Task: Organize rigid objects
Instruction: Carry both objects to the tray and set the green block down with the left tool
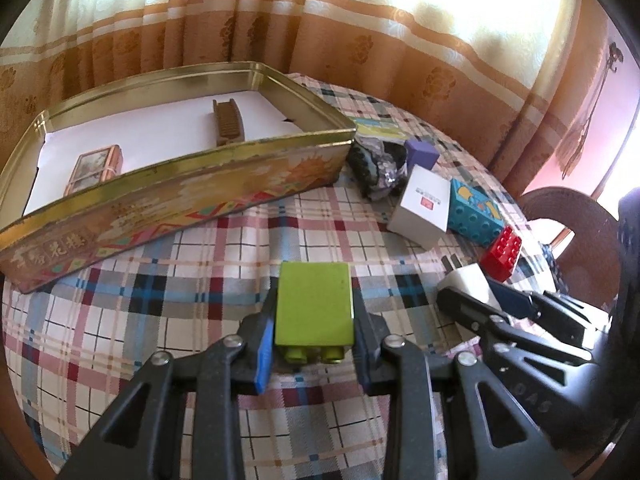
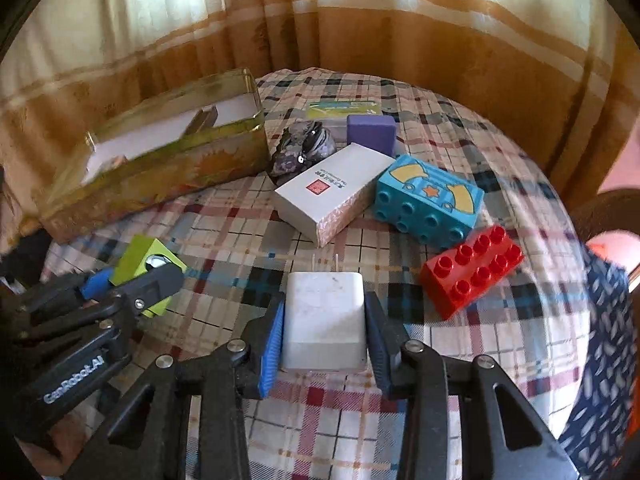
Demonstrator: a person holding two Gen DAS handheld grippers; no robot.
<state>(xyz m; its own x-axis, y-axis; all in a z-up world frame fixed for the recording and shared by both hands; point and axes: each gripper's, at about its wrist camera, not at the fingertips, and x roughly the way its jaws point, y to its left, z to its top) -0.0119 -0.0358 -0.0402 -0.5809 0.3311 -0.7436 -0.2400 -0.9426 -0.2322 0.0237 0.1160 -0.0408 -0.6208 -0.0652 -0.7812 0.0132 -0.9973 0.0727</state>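
My left gripper (image 1: 315,320) is shut on a lime green toy brick (image 1: 314,300), studs facing the camera, just above the plaid tablecloth. From the right wrist view, that green brick (image 2: 138,258) and the left gripper (image 2: 136,280) are at the lower left. My right gripper (image 2: 325,316) has its blue pads against both sides of a white charger plug (image 2: 324,312), prongs pointing away. An open gold tin box (image 1: 200,184) lies at the back left, holding a brown comb-like piece (image 1: 228,124) and a small picture box (image 1: 94,168).
On the cloth beyond lie a white carton (image 2: 332,192), a teal toy brick (image 2: 428,200), a red brick (image 2: 472,272), a purple block (image 2: 371,133), a dark crumpled pouch (image 2: 304,148) and a green card (image 2: 344,108). Curtains hang behind the round table; a wooden chair (image 1: 560,208) stands at right.
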